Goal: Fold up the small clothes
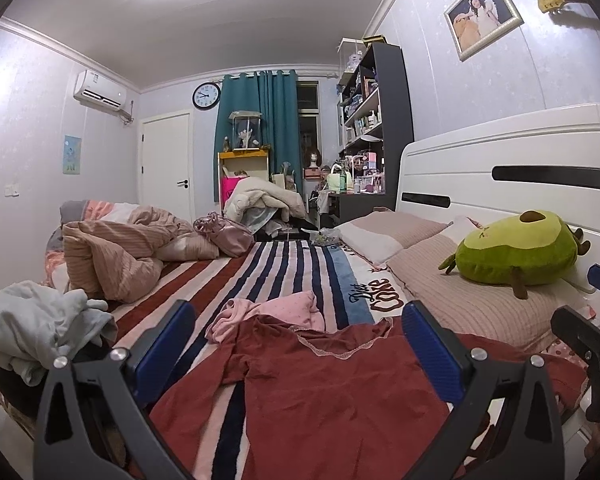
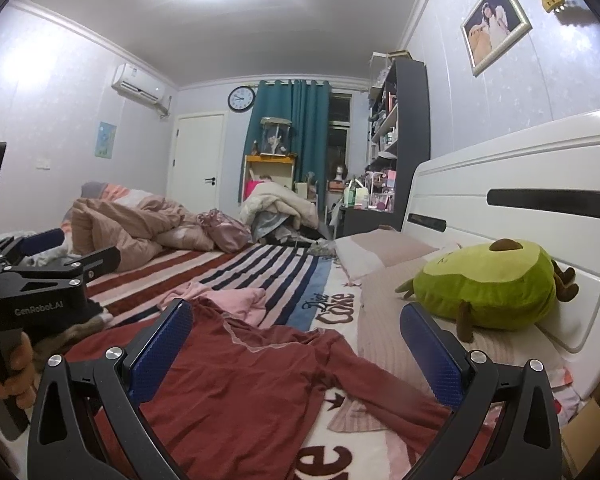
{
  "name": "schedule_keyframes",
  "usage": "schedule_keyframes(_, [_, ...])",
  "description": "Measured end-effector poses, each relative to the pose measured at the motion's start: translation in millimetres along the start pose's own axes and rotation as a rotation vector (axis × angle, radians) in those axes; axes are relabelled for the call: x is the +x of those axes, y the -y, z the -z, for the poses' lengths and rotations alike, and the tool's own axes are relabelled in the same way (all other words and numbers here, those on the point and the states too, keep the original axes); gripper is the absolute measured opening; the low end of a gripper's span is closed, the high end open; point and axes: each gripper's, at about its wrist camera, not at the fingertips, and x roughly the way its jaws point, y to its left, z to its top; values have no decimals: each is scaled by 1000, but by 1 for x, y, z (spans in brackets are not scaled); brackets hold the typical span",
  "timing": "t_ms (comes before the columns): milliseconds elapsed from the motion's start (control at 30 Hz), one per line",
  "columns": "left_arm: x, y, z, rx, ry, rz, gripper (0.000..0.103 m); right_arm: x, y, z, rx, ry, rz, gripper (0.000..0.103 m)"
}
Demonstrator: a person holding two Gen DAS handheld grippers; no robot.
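Observation:
A dark red top [image 1: 320,392] [image 2: 240,380] lies spread on the striped bed blanket, neckline away from me. A crumpled pink garment [image 1: 268,314] [image 2: 232,300] lies just beyond it. My left gripper [image 1: 300,344] hovers open over the red top, nothing between its blue pads. My right gripper [image 2: 300,344] is open too, above the top's right sleeve. In the right wrist view the left gripper [image 2: 60,248] shows at the left, held by a hand [image 2: 16,372]. The right gripper's fingers [image 1: 580,336] show at the left wrist view's right edge.
A pale grey clothes heap [image 1: 40,328] lies at the left. A rumpled pink duvet [image 1: 116,252] is farther back. Pillows [image 1: 460,288] and a green avocado plush [image 1: 520,248] sit by the white headboard [image 1: 520,176] on the right. Shelves and clutter stand past the bed.

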Motion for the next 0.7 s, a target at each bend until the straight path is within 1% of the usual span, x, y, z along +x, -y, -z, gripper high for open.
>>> schedule_keyframes(233, [-1, -3, 0, -13, 3, 7, 102, 3, -12, -1, 8, -12, -4, 103])
schedule_keyframes(333, [-1, -4, 1, -12, 3, 6, 102, 2, -13, -3, 20, -3, -22, 103])
schedule_keyframes(433, [-3, -5, 1, -9, 7, -5, 102, 2, -18, -5, 12, -1, -36, 103])
schedule_keyframes(533, [-5, -5, 0, -3, 12, -11, 102, 2, -22, -5, -1, -2, -24, 103])
schedule_keyframes(700, [-7, -6, 0, 6, 12, -33, 102, 2, -23, -8, 14, -11, -45, 103])
